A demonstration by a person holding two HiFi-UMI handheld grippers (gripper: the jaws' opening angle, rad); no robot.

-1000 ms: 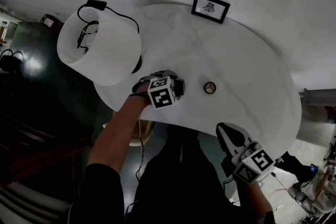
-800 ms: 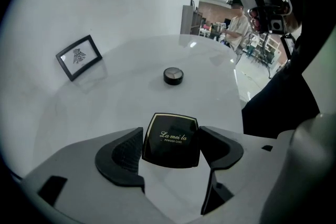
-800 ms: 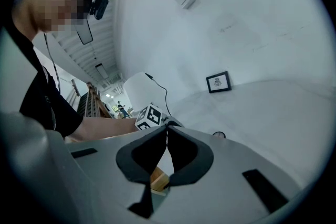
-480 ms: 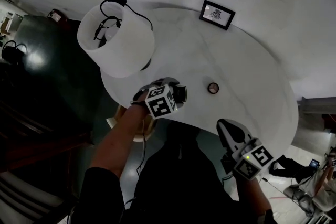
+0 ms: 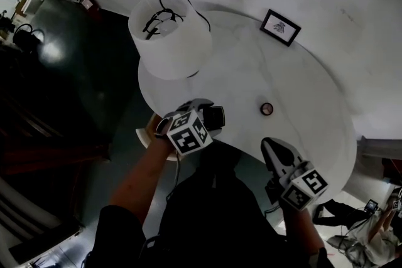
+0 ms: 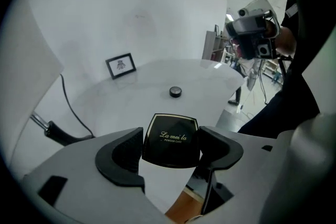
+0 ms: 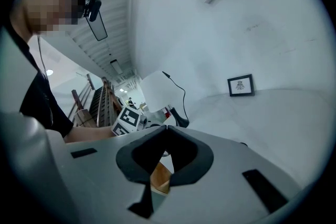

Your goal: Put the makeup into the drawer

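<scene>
A black powder compact (image 6: 170,140) with gold lettering sits between the jaws of my left gripper (image 6: 170,150), which is shut on its two sides. In the head view the left gripper (image 5: 211,117) holds the compact (image 5: 216,116) at the near edge of the round white table (image 5: 301,91). Just below that edge, a wooden drawer (image 5: 149,135) shows, also in the left gripper view (image 6: 185,208). A small round dark pot (image 5: 267,109) rests on the tabletop to the right. My right gripper (image 5: 269,143) hangs off the table's near right edge, shut and empty (image 7: 167,127).
A white lamp shade (image 5: 169,41) with a black cable stands at the table's far left. A small framed picture (image 5: 281,27) leans against the white wall at the back. Dark floor lies to the left of the table.
The left gripper has carried the compact back and left, away from the round pot, to the table's near edge above the drawer. The right gripper has barely moved.
</scene>
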